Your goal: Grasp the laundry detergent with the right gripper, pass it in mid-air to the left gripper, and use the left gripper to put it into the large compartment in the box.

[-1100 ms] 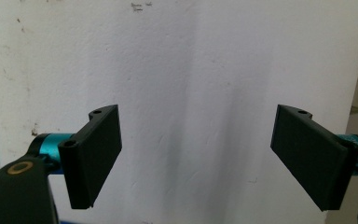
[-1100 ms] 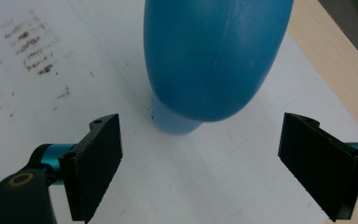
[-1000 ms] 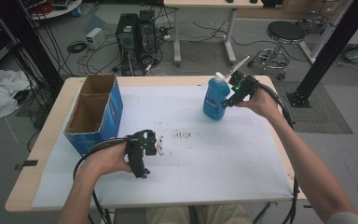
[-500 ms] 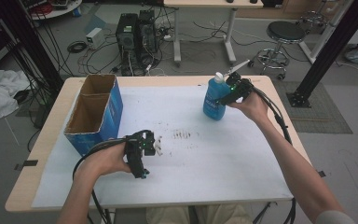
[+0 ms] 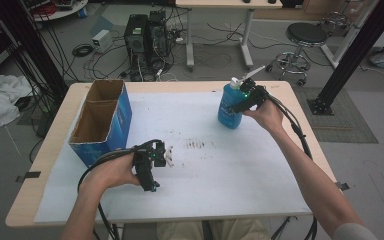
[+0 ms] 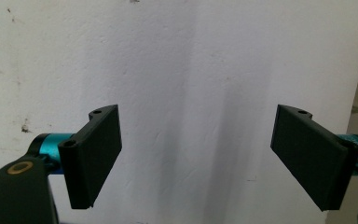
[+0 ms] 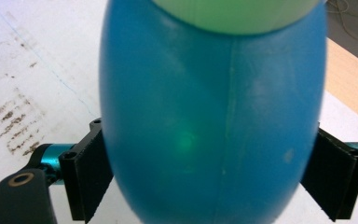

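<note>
Overhead, a wooden table (image 5: 300, 107) carries a white sheet (image 5: 220, 170) smudged with brown marks near its middle. A blue plastic bottle (image 5: 230, 106) with a pale cap stands upright at the sheet's far right. Its body is smooth, rounded and glossy, with a faint seam running down it. The right gripper (image 5: 243, 102) has its flat black jaws on either side of the bottle, touching or nearly touching its sides; a firm grip cannot be told. A second ago this gripper sat just beside the bottle; it has since closed in around it. An open blue cardboard box (image 5: 102, 120) stands at the sheet's far left. The left gripper (image 5: 162, 156) rests near the sheet's middle, jaws spread wide over bare paper, unmoved.
</note>
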Available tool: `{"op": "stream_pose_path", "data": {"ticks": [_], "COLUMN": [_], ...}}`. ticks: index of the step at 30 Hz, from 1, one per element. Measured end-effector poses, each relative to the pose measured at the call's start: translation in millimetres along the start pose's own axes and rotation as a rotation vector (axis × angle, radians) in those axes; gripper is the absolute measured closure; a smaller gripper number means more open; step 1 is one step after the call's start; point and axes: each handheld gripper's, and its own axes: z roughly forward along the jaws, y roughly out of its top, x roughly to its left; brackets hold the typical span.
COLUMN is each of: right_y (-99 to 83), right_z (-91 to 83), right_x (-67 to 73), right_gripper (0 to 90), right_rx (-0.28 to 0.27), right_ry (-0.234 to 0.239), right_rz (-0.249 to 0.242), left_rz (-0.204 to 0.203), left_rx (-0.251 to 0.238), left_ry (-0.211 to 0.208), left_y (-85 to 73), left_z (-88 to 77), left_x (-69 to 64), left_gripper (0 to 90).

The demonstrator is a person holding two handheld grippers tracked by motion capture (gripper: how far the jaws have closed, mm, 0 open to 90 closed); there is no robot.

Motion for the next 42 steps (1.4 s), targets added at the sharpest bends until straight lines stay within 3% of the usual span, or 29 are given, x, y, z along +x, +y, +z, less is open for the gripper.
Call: {"op": "stream_pose_path", "data": {"ticks": [27, 42], "right_y": [-0.3, -7.4], "right_z": [-0.3, 3.3], "right_x": [2.6, -1.1], "right_gripper": [26.2, 32.0], "right_rx": [-0.034, -0.053], "right_ry": [0.004, 0.039], "right_rz": [-0.011, 0.030], "left_rz": [-0.018, -0.020], "left_rx": [-0.002, -0.001], "left_ry": [0.001, -0.002], "left_y": [-2.5, -2.4], "left_z": [2.2, 2.6], "left_x": [-0.2, -0.4], "left_gripper": [16.3, 16.2]}}
